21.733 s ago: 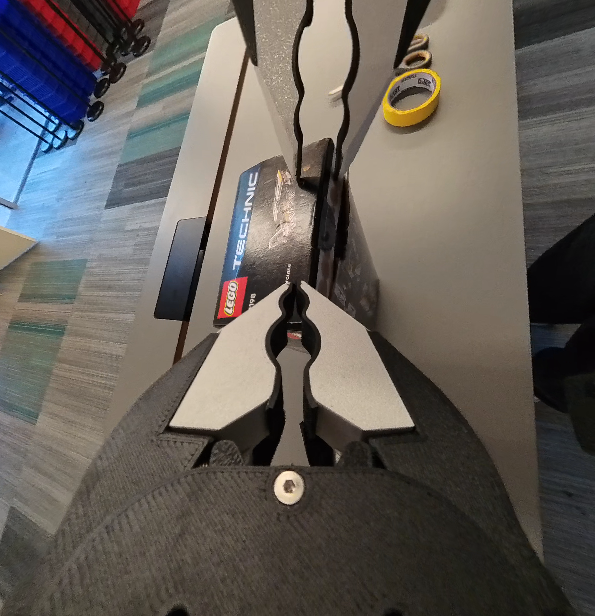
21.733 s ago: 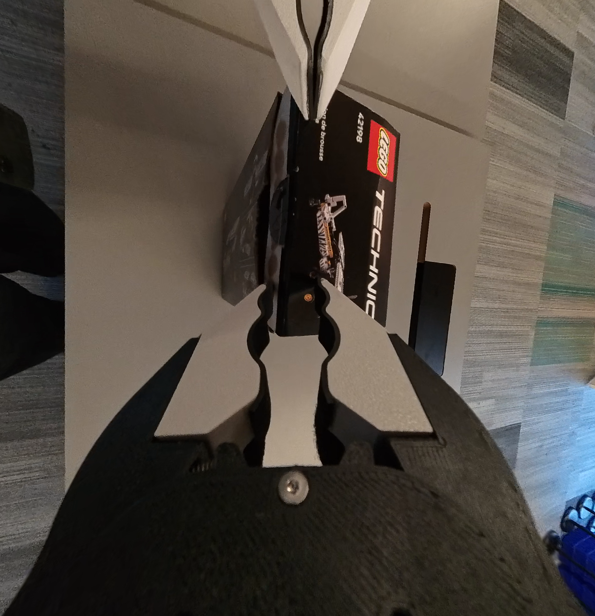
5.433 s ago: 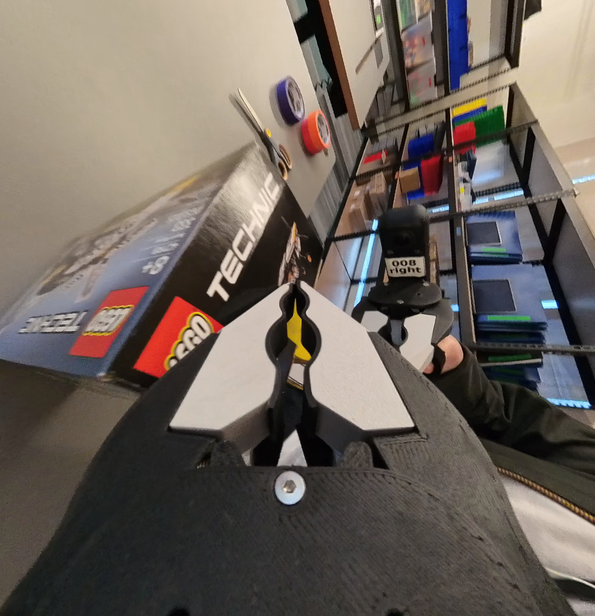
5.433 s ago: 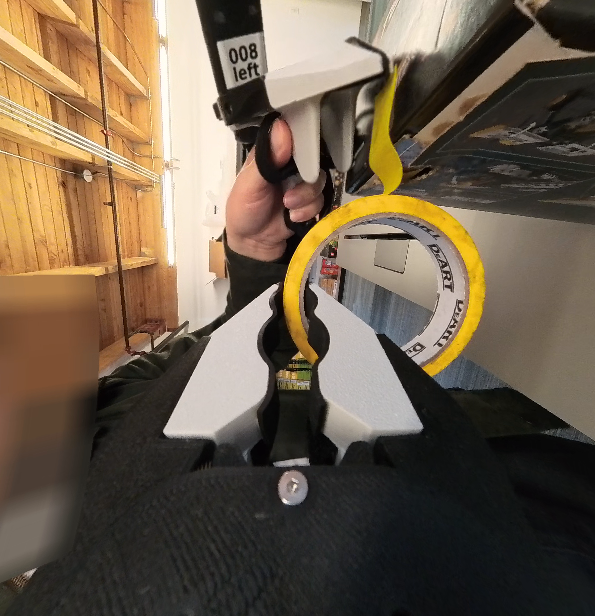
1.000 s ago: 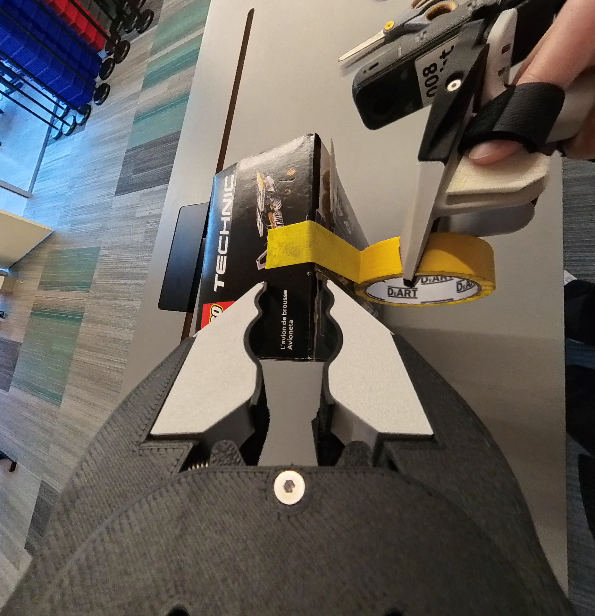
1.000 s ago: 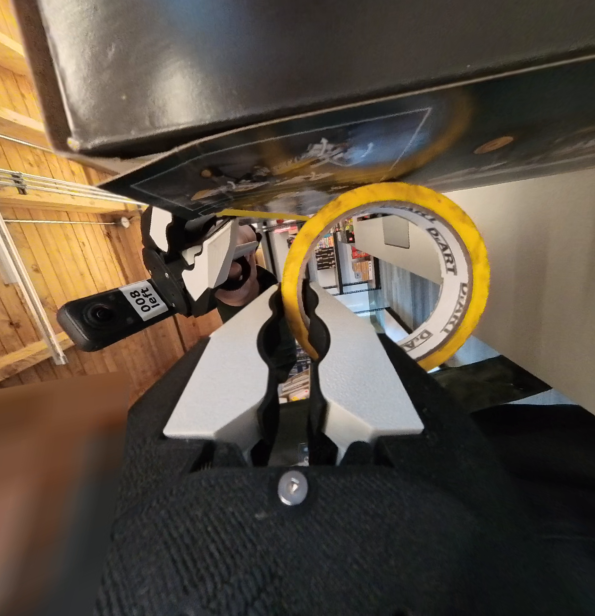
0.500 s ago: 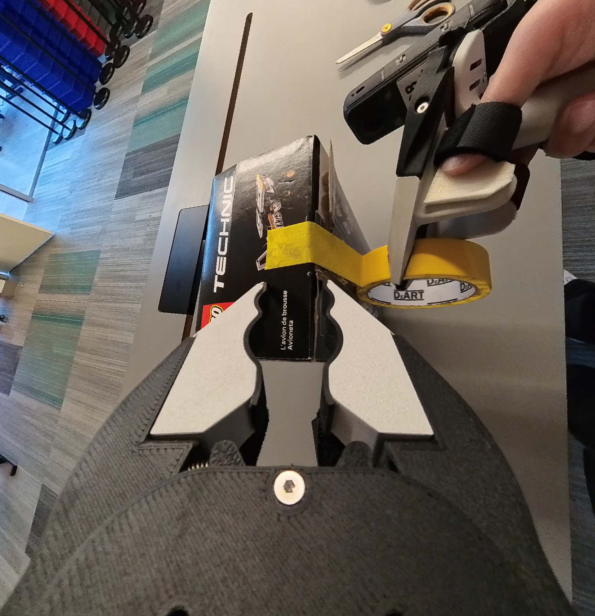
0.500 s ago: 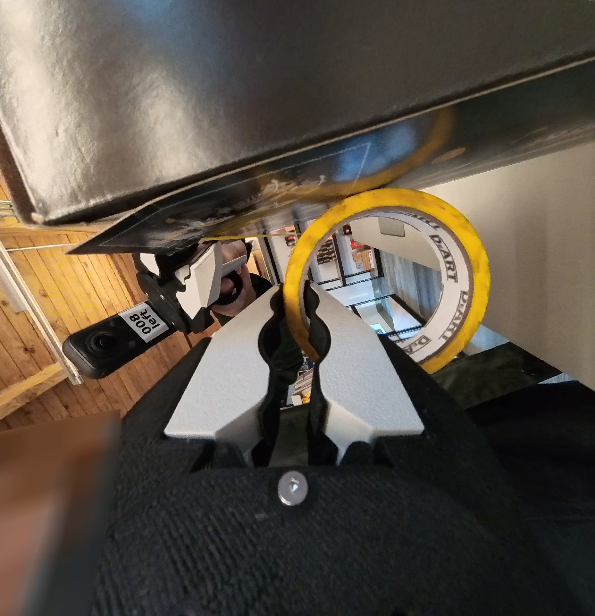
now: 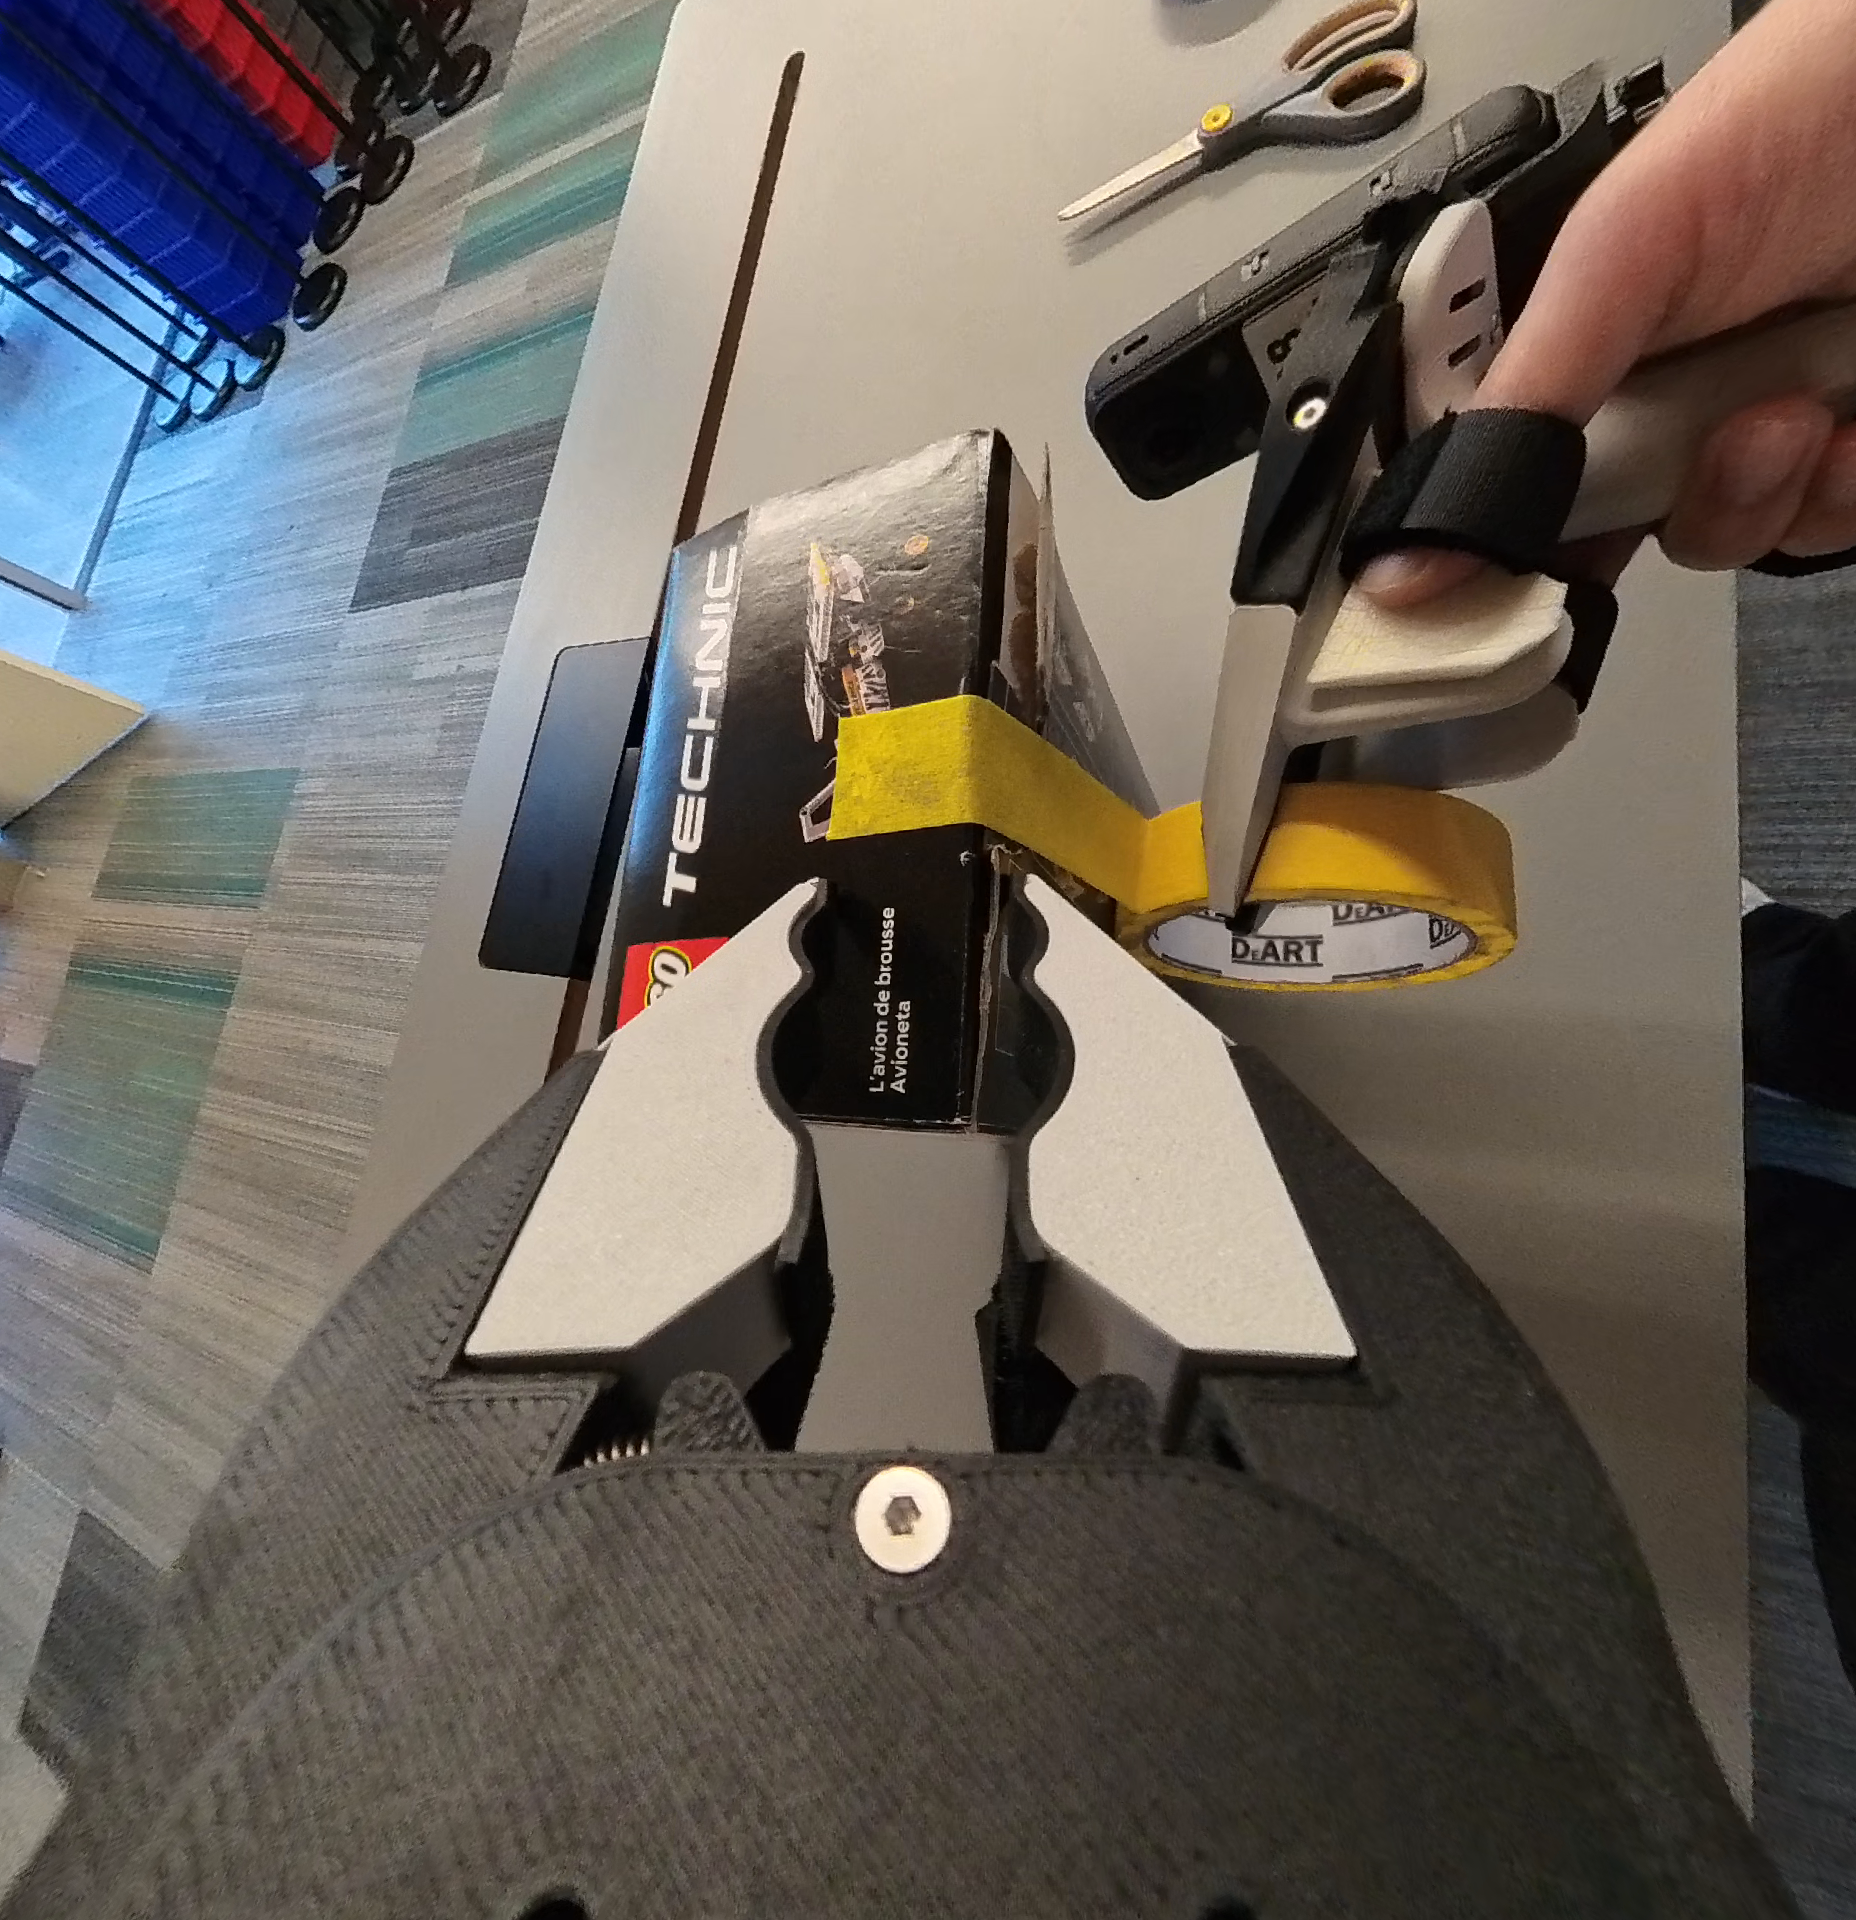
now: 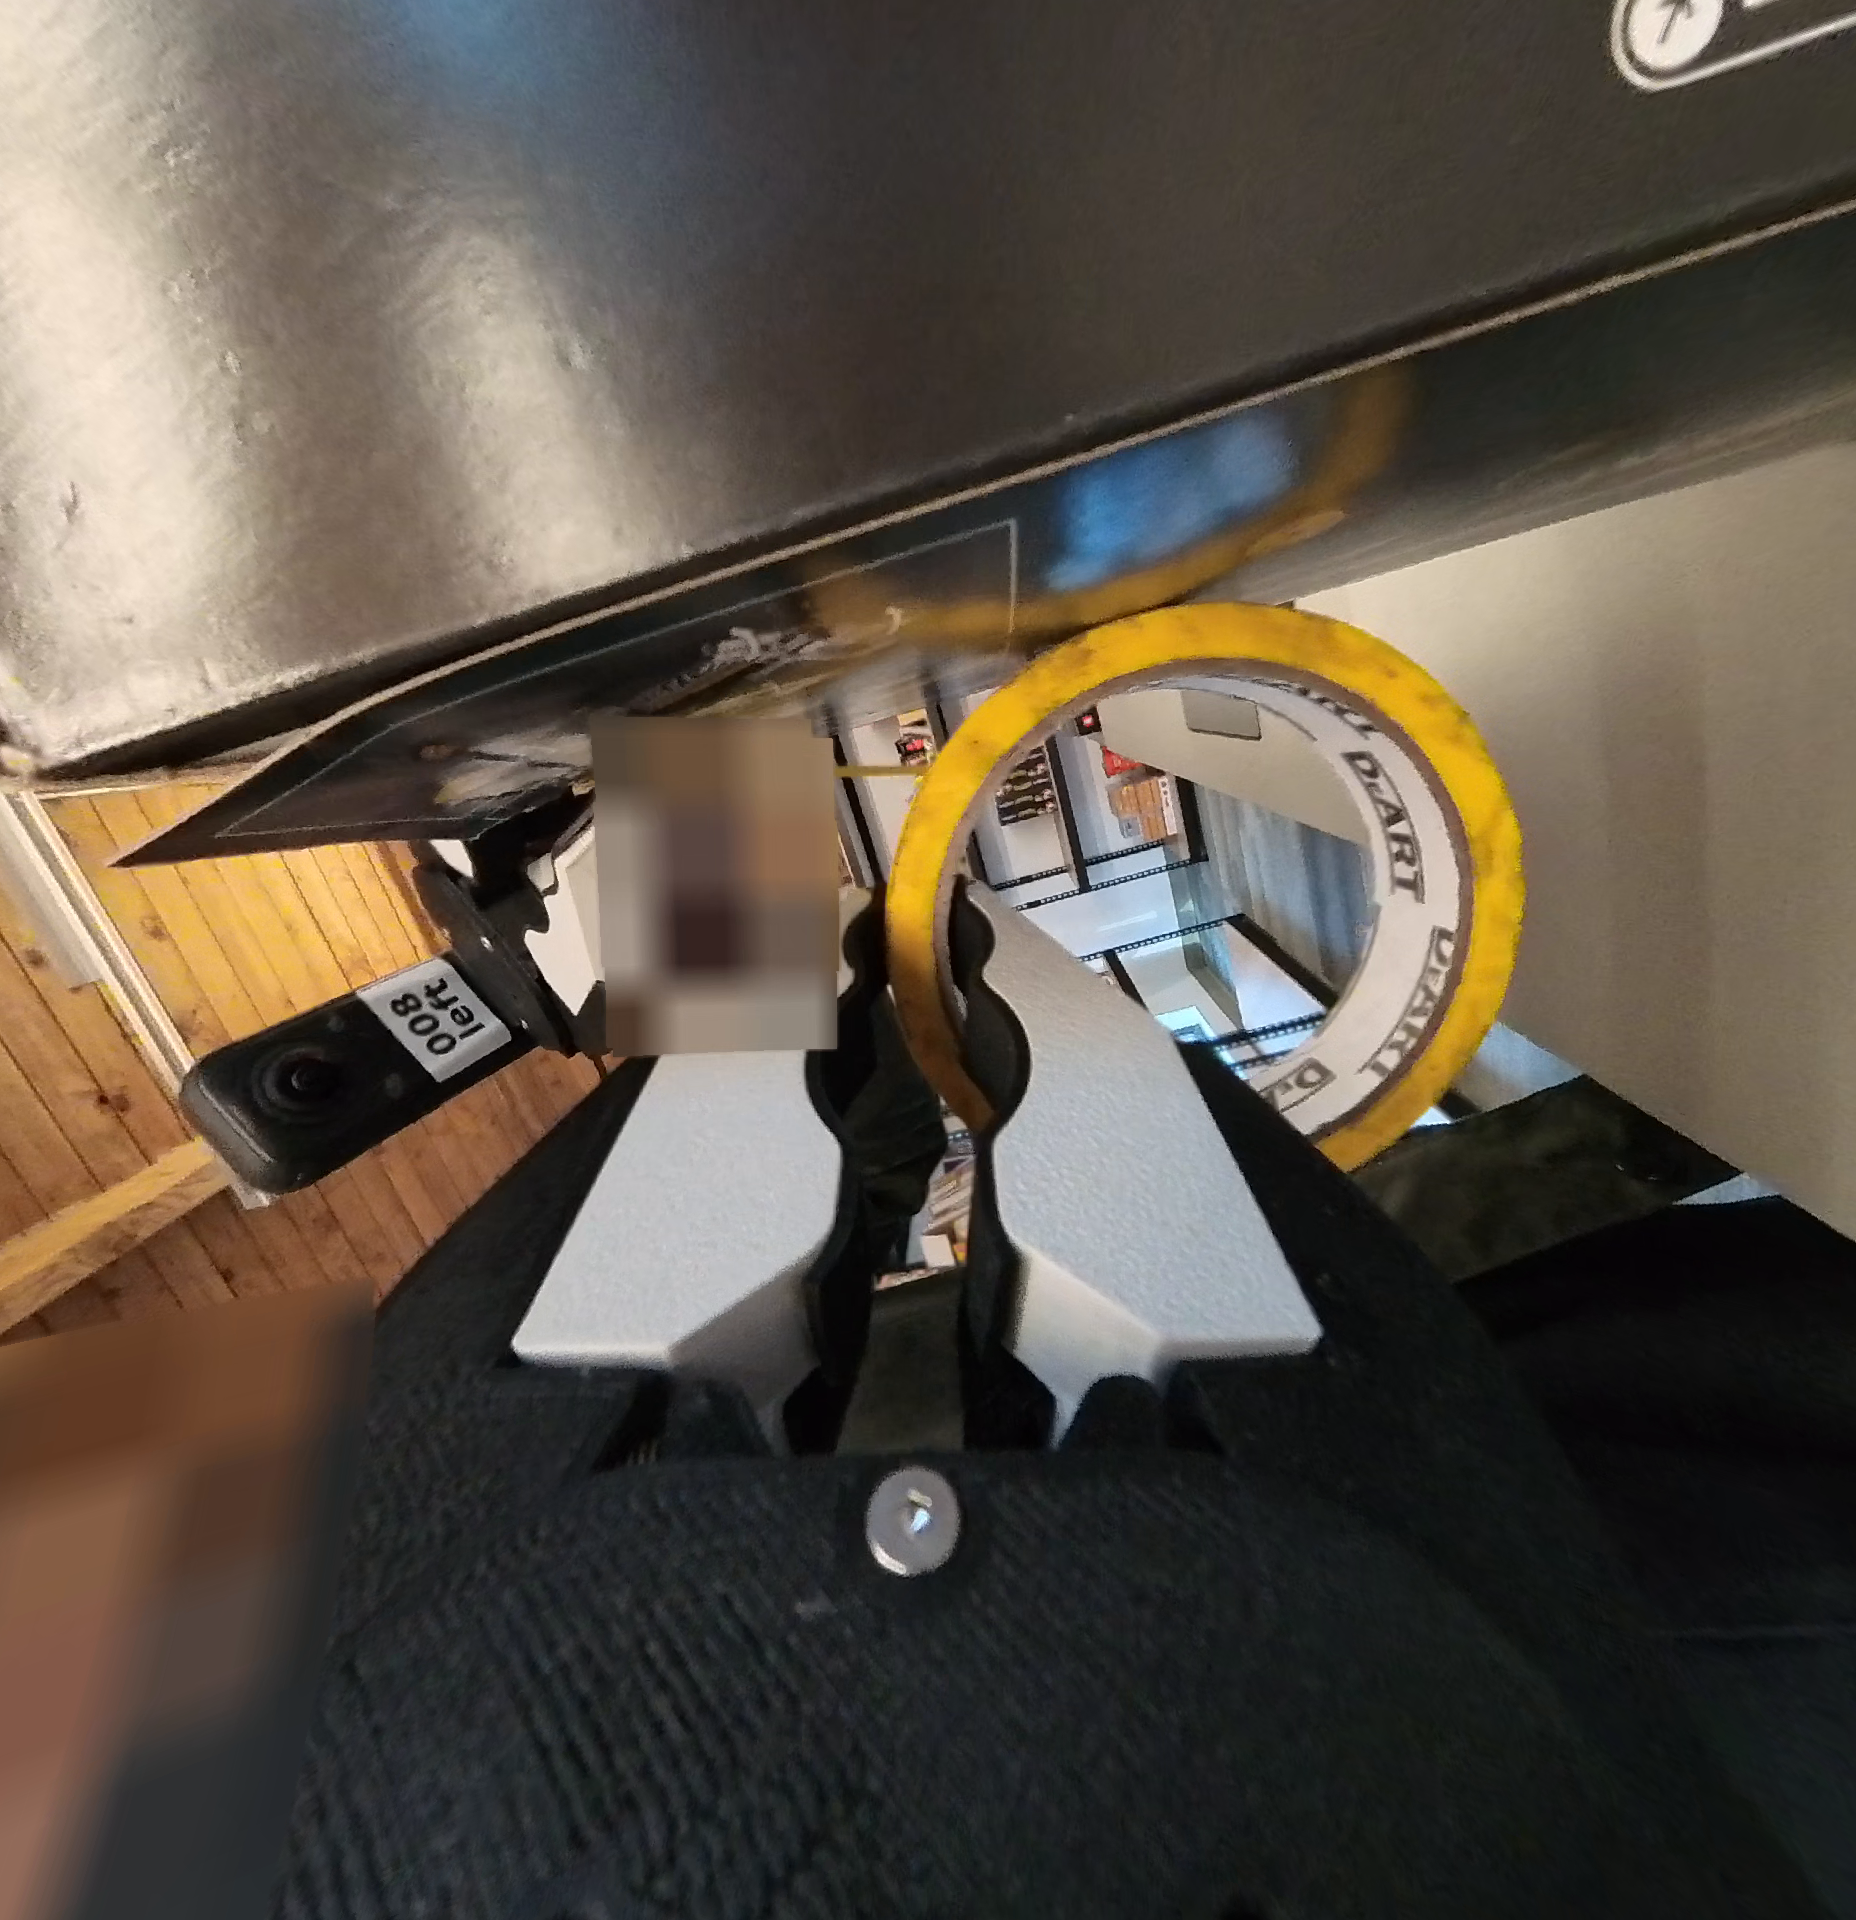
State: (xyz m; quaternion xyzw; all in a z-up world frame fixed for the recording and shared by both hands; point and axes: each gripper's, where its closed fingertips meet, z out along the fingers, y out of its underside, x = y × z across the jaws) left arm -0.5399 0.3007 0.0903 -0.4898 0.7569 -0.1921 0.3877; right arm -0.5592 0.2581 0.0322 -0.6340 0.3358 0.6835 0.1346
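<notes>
The left gripper (image 9: 908,914) has its fingers spread to either side of the near end of a black printed cardboard box (image 9: 851,748) that stands on its narrow side on a grey table (image 9: 1319,1247); from the left wrist view the pads look to be touching or very nearly touching the box's two faces, though the angle does not make the contact certain. A strip of yellow tape (image 9: 934,769) is stuck across the top edge of the box and runs down its right side to a yellow tape roll (image 9: 1371,842) that sits low, just beside the box, at the table surface. The right gripper (image 9: 1241,904), held in a person's hand (image 9: 1713,312), points downward with its fingers pressed onto the wall of the roll, one finger inside the ring and one outside. The right wrist view confirms this: the right gripper (image 10: 919,914) pinches the rim of the tape roll (image 10: 1443,935), with the glossy black side of the box (image 10: 799,312) close above it and the other gripper's camera body beyond. On the far part of the table lies a pair of grey-handled scissors (image 9: 1267,114), well apart from the box. A flat black panel (image 9: 560,800) is mounted at the table's left edge beside the box, and striped carpet (image 9: 228,831) covers the floor beyond.
</notes>
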